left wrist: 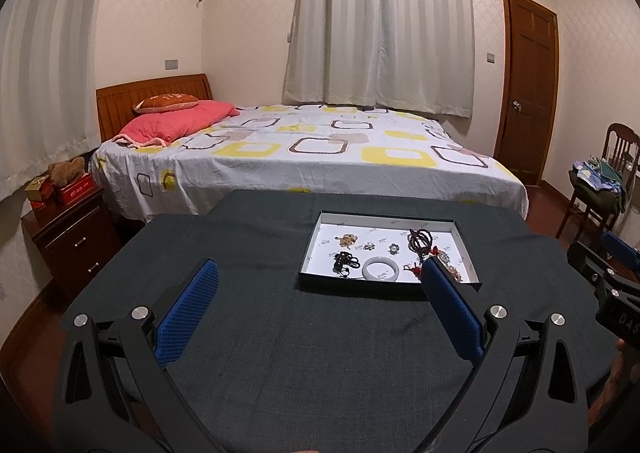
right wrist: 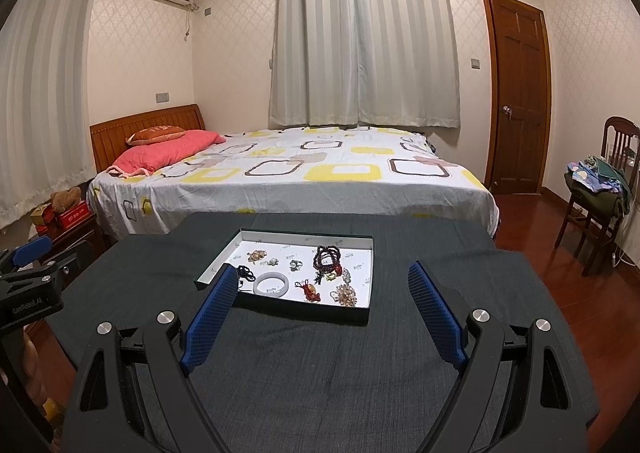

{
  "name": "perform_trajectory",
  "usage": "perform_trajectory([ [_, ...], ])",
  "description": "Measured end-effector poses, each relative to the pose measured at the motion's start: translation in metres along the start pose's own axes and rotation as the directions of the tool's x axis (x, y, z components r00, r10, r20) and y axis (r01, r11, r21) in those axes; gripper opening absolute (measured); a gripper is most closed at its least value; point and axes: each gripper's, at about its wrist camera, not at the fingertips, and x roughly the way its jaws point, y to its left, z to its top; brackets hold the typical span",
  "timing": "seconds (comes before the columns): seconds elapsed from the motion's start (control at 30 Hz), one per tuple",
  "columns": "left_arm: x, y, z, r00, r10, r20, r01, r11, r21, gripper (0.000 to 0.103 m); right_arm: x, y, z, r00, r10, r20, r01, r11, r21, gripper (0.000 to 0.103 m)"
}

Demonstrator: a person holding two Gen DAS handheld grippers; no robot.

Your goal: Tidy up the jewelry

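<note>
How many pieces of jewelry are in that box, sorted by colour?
In the tray, as far as the right wrist view shows:
White bangle: 1
Black cord piece: 1
Dark red bead bracelet: 1
Red charm: 1
Pale bead clusters: 2
Small pearl-like pieces: 2
Tan piece: 1
Total: 9, roughly.

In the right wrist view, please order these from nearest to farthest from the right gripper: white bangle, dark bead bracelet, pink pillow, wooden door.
From the right gripper:
1. White bangle, front of the tray.
2. Dark bead bracelet, deeper in the tray.
3. Pink pillow, on the bed, left.
4. Wooden door, far right wall.
</note>
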Motion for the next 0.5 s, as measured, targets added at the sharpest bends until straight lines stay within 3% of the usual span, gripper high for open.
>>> perform_trajectory([
  [0.23, 0.013, 0.006, -0.004, 0.999, 0.010, -0.033, -0.011, 1.000, -0.024, 0.099, 0.005, -0.002, -0.003, 1.000, -0.001, -0.016, 0.001, 1.000, 0.002, 0.084],
  [0.5, 0.034, 0.006, -0.010, 0.998, 0.040, -0.056, -0.039, 0.999, 0.010, 0.099, 0.019, -0.008, -0.009, 0.999, -0.018, -0.042, 0.018, 1.000, 0.006, 0.084],
])
